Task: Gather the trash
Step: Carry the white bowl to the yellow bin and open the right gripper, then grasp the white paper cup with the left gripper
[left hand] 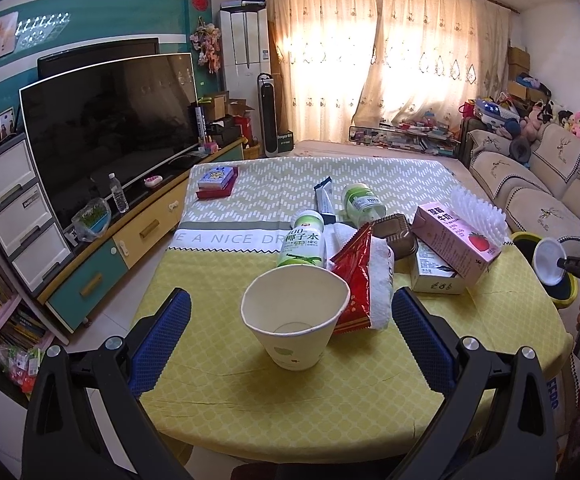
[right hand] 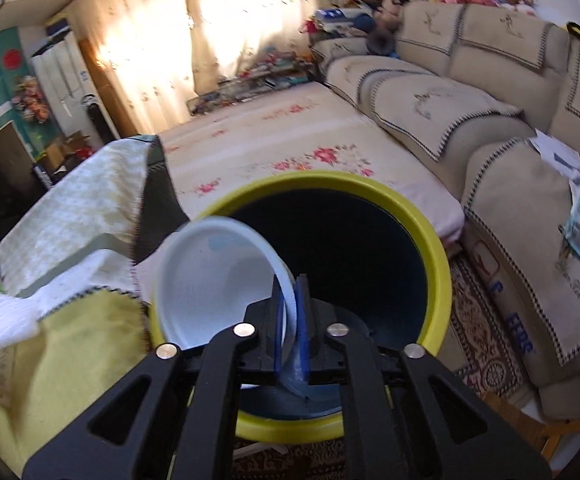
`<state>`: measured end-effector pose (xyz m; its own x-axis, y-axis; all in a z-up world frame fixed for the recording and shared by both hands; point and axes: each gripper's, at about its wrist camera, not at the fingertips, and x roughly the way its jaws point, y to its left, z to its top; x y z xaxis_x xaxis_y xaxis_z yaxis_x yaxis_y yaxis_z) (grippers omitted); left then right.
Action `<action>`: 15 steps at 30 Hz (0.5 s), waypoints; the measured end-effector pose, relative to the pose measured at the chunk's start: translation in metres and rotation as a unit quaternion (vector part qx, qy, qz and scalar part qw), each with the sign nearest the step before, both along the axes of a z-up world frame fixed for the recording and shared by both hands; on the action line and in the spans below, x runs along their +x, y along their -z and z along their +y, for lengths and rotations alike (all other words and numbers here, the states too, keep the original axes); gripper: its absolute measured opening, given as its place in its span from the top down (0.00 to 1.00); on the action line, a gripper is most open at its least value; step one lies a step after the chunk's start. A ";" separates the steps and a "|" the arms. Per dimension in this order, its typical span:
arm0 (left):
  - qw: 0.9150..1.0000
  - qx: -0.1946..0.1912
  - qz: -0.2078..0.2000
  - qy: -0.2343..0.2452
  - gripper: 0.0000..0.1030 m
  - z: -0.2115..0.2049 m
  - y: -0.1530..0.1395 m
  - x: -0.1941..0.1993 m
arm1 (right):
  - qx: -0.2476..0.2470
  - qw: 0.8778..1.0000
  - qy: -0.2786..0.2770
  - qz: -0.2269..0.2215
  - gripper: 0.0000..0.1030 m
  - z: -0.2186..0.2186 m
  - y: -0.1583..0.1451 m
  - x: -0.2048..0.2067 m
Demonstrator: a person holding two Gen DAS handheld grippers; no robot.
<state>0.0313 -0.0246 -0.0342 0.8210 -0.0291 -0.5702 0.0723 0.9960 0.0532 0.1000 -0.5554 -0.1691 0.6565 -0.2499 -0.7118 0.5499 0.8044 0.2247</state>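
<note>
A tilted white paper cup (left hand: 296,320) stands on the yellow tablecloth (left hand: 217,384), between the wide-apart blue fingers of my open left gripper (left hand: 292,300), untouched. Behind it lie a coconut water bottle (left hand: 304,242), a red snack bag (left hand: 356,276), a brown tray (left hand: 396,232) and a pink strawberry milk carton (left hand: 456,240). My right gripper (right hand: 292,292) is shut on the rim of a white plastic cup (right hand: 213,280), held over the mouth of a yellow-rimmed bin (right hand: 434,248). The left wrist view shows this gripper (left hand: 566,266), cup (left hand: 548,260) and bin (left hand: 528,237) past the table's right edge.
A white towel (left hand: 378,280), a green-lidded jar (left hand: 360,200), a tube (left hand: 326,196) and a card box (left hand: 217,180) also lie on the table. A TV (left hand: 105,128) on a cabinet stands left. A beige sofa (right hand: 490,152) runs right of the bin, a floral mattress (right hand: 290,148) behind it.
</note>
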 end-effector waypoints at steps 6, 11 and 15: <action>1.000 -0.004 0.011 0.009 0.04 -0.001 0.007 0.005 | -0.007 1.000 0.011 -0.012 0.66 0.001 -0.002 -0.003; 0.999 -0.008 0.027 0.020 0.04 -0.004 0.021 0.012 | -0.015 1.000 -0.002 -0.022 0.64 0.015 -0.011 -0.012; 0.999 0.002 0.036 0.019 0.04 -0.005 0.033 0.020 | -0.012 0.999 -0.017 -0.034 0.62 0.024 -0.020 -0.018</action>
<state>0.0514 -0.0298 -0.0670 0.7765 -0.0574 -0.6276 0.1139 0.9922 0.0502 0.0824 -0.5318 -0.1490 0.7111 -0.2436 -0.6596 0.5070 0.8276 0.2410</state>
